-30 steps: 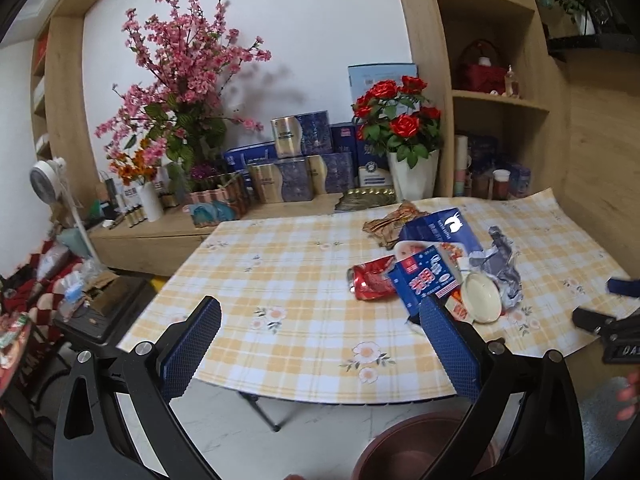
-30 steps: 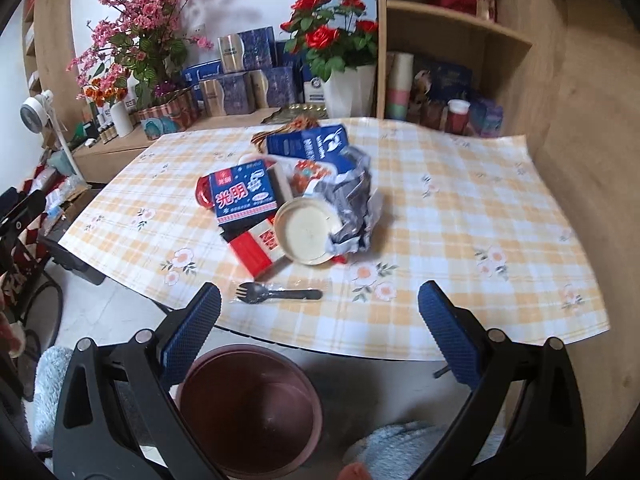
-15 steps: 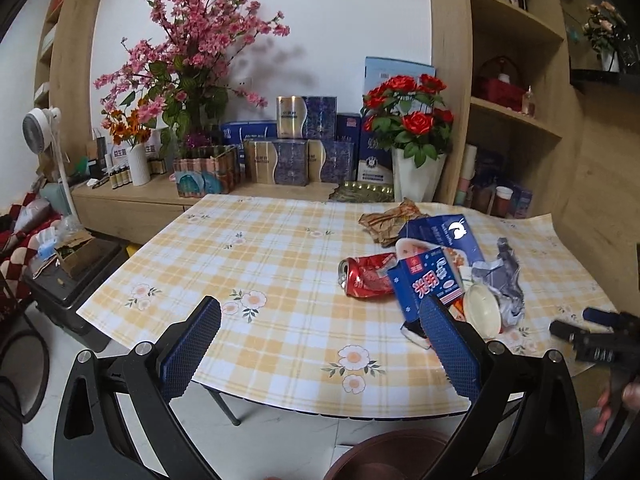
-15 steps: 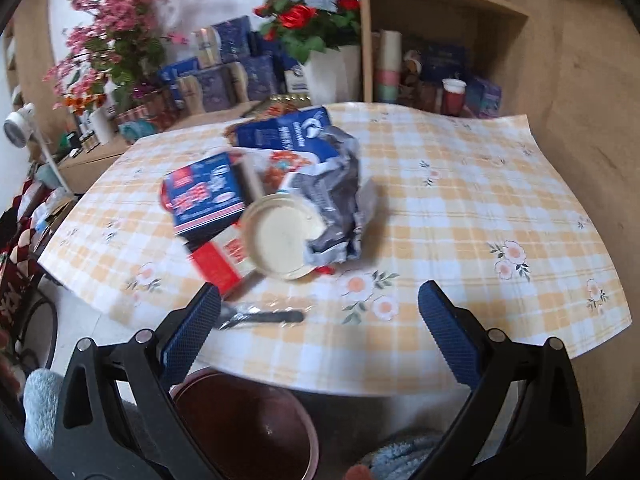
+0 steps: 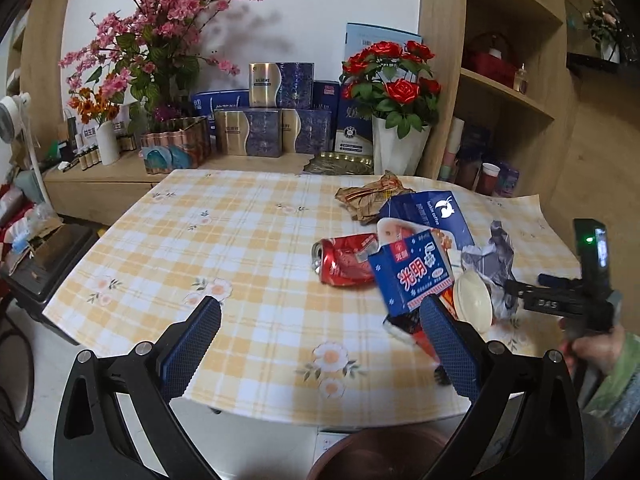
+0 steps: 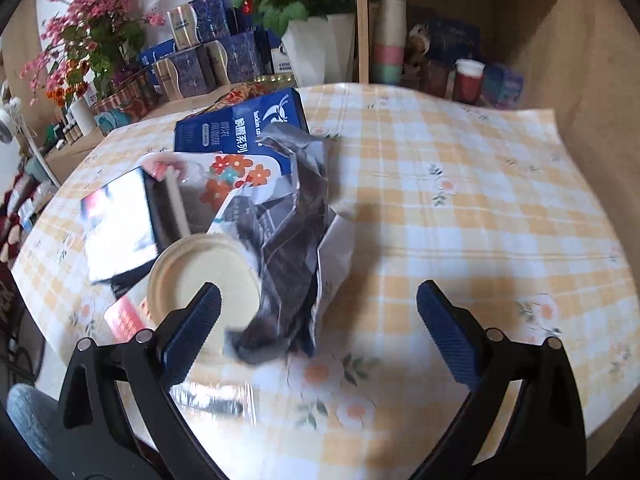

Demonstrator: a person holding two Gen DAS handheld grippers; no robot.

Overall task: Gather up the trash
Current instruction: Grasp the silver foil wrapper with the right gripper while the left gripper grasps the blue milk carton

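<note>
A heap of trash lies on the checked tablecloth [image 5: 240, 240]: a crushed red can [image 5: 346, 260], a blue milk carton [image 5: 412, 276], a blue coffee box [image 6: 244, 128], a brown wrapper [image 5: 372, 196], a cream lid [image 6: 204, 276] and a crumpled grey foil bag [image 6: 292, 240]. My left gripper [image 5: 320, 344] is open and empty over the table's near edge, left of the heap. My right gripper [image 6: 320, 336] is open and empty, close over the foil bag's near end. It also shows in the left wrist view [image 5: 560, 296].
A brown bin [image 5: 380, 456] stands on the floor below the table's near edge. A wrapped plastic fork [image 6: 212, 400] lies near that edge. A vase of red roses [image 5: 396, 120], gift boxes [image 5: 264, 120] and wooden shelves [image 5: 508, 92] stand behind the table.
Both grippers have moved forward and closer to the table. The right gripper has closed in on the foil bag. Both stay open.
</note>
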